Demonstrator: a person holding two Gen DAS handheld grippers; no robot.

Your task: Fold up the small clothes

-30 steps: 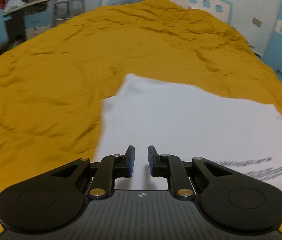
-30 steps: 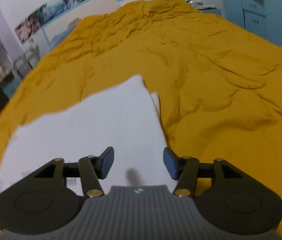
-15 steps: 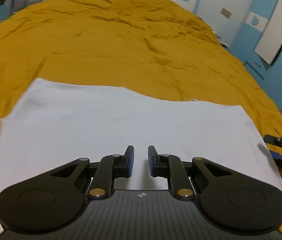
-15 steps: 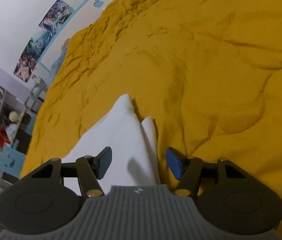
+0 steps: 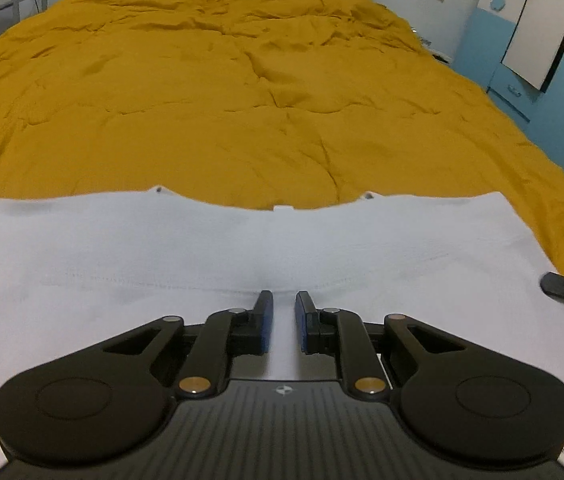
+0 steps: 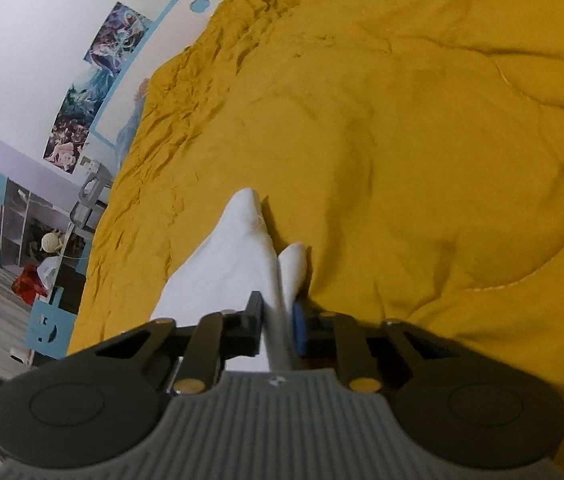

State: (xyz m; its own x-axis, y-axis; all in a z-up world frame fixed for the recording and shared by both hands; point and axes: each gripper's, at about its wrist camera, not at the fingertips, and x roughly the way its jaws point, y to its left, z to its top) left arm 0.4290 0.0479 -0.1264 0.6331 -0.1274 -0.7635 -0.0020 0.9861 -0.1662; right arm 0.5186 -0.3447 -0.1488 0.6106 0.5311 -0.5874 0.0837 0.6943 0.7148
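Since half a second ago our right gripper [image 6: 277, 330] has closed from wide apart onto the shirt [image 5: 241, 248], and it now pinches a fold of white cloth between its blue pads [image 6: 300, 330]. A second ago the left view showed dark printed lines on the shirt, too blurred to read; now no print shows there, only a stitched seam running across the cloth just ahead of the fingertips. We also see the shirt more squarely than before, its far edge lying straight across the left view, with a small white tab at the middle of that edge; whether the tab bears writing we cannot tell.

Our left gripper [image 5: 284, 322] sits over the shirt with its jaws nearly together, a narrow strip of cloth showing between them; whether it grips the cloth we cannot tell.

We see the shirt lying spread on the mustard quilt [image 5: 241, 92], at the near end of the bed. In the right view a corner of it rises to a point beyond the pads.

Blue apple-shaped cutouts [image 6: 201, 2] run along the wall, with posters [image 6: 97, 76] below them.
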